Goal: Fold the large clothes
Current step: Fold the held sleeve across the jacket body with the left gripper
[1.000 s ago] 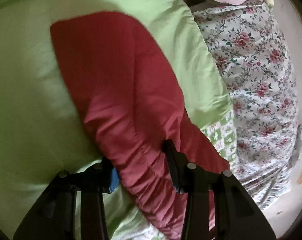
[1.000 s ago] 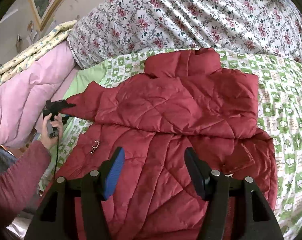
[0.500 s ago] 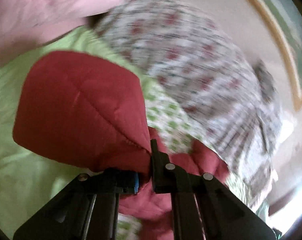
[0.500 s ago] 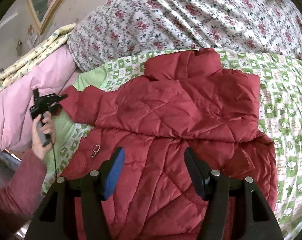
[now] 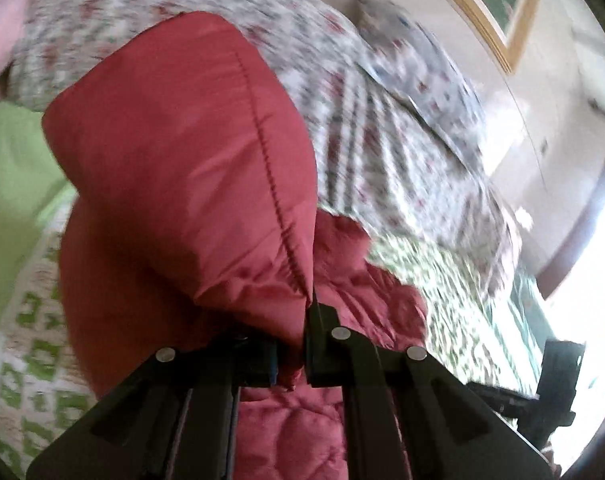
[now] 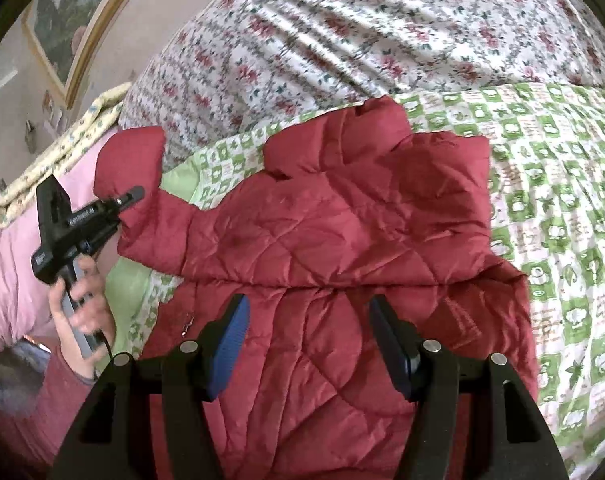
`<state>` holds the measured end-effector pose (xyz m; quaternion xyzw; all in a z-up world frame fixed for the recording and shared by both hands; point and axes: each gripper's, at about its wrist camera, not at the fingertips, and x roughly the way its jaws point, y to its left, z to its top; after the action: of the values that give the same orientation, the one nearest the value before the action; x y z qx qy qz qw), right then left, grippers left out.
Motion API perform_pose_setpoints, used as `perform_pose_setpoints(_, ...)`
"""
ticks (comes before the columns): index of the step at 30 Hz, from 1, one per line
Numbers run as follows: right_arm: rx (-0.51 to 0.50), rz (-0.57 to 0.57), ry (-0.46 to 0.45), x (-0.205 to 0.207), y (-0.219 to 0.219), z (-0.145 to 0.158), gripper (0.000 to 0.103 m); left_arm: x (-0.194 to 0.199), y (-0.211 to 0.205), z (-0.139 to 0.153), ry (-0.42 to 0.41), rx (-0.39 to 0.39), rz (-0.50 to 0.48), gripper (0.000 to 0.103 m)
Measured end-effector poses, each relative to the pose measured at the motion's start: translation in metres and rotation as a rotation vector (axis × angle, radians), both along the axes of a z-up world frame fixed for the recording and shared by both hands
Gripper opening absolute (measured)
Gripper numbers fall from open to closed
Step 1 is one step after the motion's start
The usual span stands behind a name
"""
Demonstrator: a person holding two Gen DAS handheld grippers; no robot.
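item: red quilted jacket [image 6: 342, 240], large, padded. location: lying flat on the bed, on the green-and-white patterned sheet [image 6: 562, 200]; body spread toward the right wrist camera, collar pointing away toward the floral quilt [image 6: 382, 40] heaped at the far side. the far sleeve side already appears to be laid across the body; the upper half sits as a layer over the lower half.

item: sleeve [image 5: 182, 180], the one at the left of the right wrist view. condition: lifted clear of the sheet, cuff end pinched, fabric bunched at the grip.

item: left gripper [image 5: 292, 356]. state: clamped tight on the cuff end of the sleeve; the jaws came together on it within the past second, with the fabric between them. held by the person's hand [image 6: 82, 304], sleeve of a pink-red top visible below it. the left wrist view is blurred, so fine detail of the bite is not readable.

item: right gripper [image 6: 308, 344]. state: jaws apart, nothing between them, hovering over the lower body of the jacket; whether it touches the cloth cannot be told.

surroundings: pink duvet [image 6: 14, 280] just beside the left edge of the bed; framed picture [image 6: 70, 20] on the wall.

step in hand (judged): folding the near sleeve inward across the jacket's body.

next move calls for (judged): carrying the pinched cuff over the chest panel, laying it flat along the fold line, then letting go without dragging the layer beneath. the free gripper could steady the body, since the slick padded fabric is likely to slide or spring back.
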<state>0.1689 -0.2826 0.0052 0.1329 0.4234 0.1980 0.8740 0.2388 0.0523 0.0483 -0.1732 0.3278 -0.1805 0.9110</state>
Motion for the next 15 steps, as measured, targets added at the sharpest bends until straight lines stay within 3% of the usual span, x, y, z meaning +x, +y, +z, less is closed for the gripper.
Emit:
perform_pose_setpoints(9, 0.092, -0.057, 0.010, 0.017, -0.032, -0.003, 0.065, 0.018, -0.106, -0.038, 0.075, 0.148, -0.168, 0.007)
perform_pose_setpoints(15, 0.163, -0.094, 0.034, 0.041, -0.051, -0.011, 0.065, 0.023, -0.134, -0.076, 0.133, 0.202, -0.202, 0.008)
